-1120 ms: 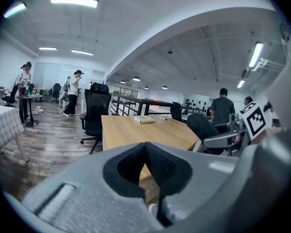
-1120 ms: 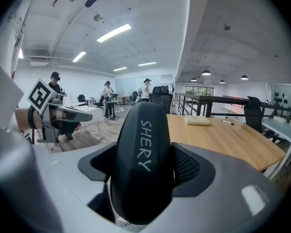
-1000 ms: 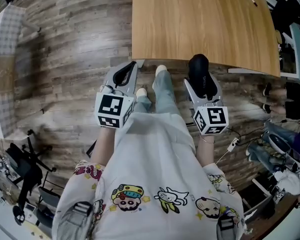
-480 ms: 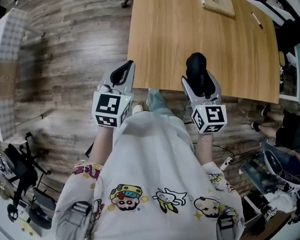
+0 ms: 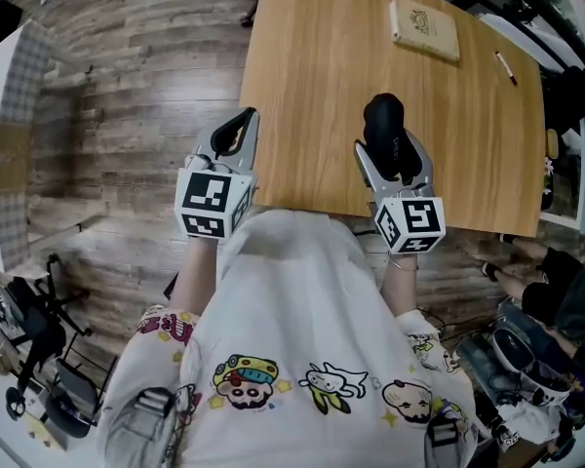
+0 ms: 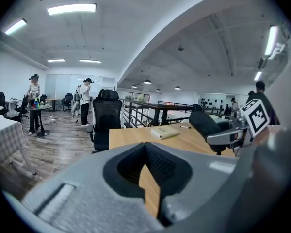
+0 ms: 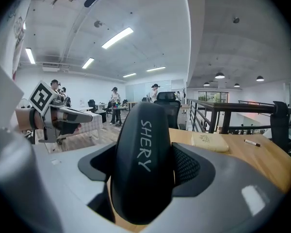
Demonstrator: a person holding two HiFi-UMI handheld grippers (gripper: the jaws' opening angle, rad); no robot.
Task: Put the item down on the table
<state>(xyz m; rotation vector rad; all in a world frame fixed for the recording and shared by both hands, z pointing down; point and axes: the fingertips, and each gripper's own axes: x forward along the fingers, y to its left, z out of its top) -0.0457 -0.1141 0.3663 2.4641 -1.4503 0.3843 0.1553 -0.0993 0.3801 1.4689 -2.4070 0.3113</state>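
A black oblong case [image 5: 383, 123] lettered "SHERY" [image 7: 141, 164] stands upright between the jaws of my right gripper [image 5: 391, 160], which is shut on it. The case is held above the near part of the wooden table [image 5: 312, 57], not touching it. My left gripper [image 5: 234, 136] hovers over the table's near left edge. Its jaws are shut with nothing between them, and only a thin slit of table shows in the left gripper view [image 6: 146, 178]. The right gripper with the case [image 6: 218, 132] appears at the right of that view.
A flat tan box [image 5: 424, 29] [image 7: 211, 142] and a pen [image 5: 506, 66] lie at the table's far side. A black office chair [image 6: 106, 118] stands beyond the table's left end. People stand far off by small tables. Folded chairs [image 5: 39, 349] lie on the floor behind me.
I have stepped up to the table. Both grippers, earlier over the floor in front of its near edge, are now above the tabletop, the case still held in the right one.
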